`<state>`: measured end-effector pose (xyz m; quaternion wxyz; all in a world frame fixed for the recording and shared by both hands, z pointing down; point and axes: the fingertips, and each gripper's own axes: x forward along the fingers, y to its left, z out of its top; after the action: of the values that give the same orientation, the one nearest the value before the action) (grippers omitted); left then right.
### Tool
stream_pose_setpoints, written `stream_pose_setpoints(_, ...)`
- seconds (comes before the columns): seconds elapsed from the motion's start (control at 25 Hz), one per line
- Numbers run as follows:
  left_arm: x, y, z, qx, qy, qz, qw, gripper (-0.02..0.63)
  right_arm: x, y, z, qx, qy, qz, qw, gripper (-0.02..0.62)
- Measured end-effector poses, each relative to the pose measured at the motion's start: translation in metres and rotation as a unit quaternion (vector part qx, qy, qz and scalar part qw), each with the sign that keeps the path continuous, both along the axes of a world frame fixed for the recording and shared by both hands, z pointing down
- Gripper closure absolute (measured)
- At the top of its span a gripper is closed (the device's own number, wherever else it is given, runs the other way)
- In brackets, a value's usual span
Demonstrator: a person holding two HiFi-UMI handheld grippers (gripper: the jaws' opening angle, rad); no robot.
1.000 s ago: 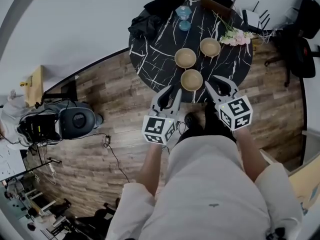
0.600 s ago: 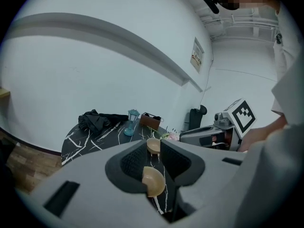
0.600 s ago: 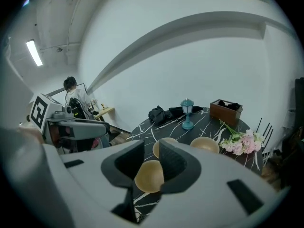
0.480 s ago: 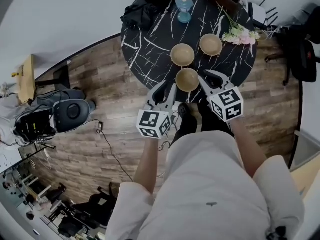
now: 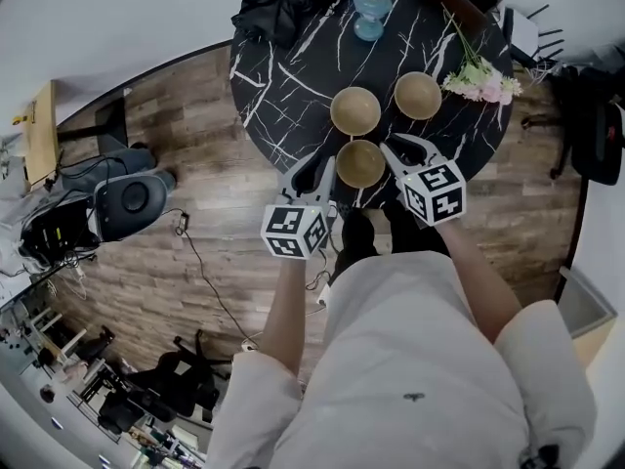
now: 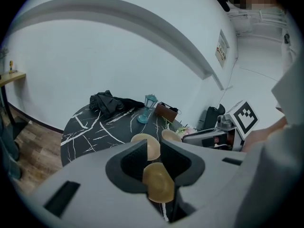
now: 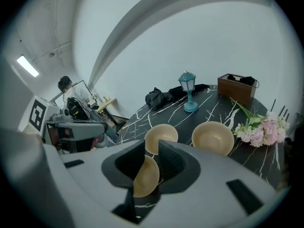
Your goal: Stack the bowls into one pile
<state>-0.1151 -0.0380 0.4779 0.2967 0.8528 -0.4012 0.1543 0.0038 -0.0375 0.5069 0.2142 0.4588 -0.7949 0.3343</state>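
A round black worktop (image 5: 293,96) with white marble veins carries everything. A heap of black cloth (image 5: 269,13) lies at its far left edge. The left tongs (image 5: 312,169) and right tongs (image 5: 400,147) hover over the near edge, each with its marker cube towards the person. Each pair's jaws stand a little apart with nothing held; each gripper view shows only worktop and bowls through the gap.

The three bowls sit upright and separate, none stacked. All are alike: round, shallow, plain tan, smooth and matt inside, with thin rims. The near bowl (image 5: 360,162) lies between the two tongs, close to both, though contact cannot be made out. The middle bowl (image 5: 354,111) sits just behind it, and the right-hand bowl (image 5: 418,95) sits beside that one, near a spray of pink flowers (image 5: 480,78) with green stems. A small blue lantern (image 5: 371,13) stands upright farther back, well apart from the bowls.
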Motion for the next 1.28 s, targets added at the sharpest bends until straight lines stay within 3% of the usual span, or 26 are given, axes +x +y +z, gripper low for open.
stream_pose_setpoints(0.76, 0.016, -0.048, 0.082, -0.085, -0.009, -0.018, 0.9962, 0.529, 0.008, -0.033, 0.071, -0.104, -0.056, 0.046, 0.992, 0.509)
stream_pose_setpoints(1.28, 0.018, -0.057, 0.119, -0.172, 0.039, -0.034, 0.9837, 0.530, 0.010, -0.039, 0.090, -0.131, -0.076, 0.077, 0.985, 0.514)
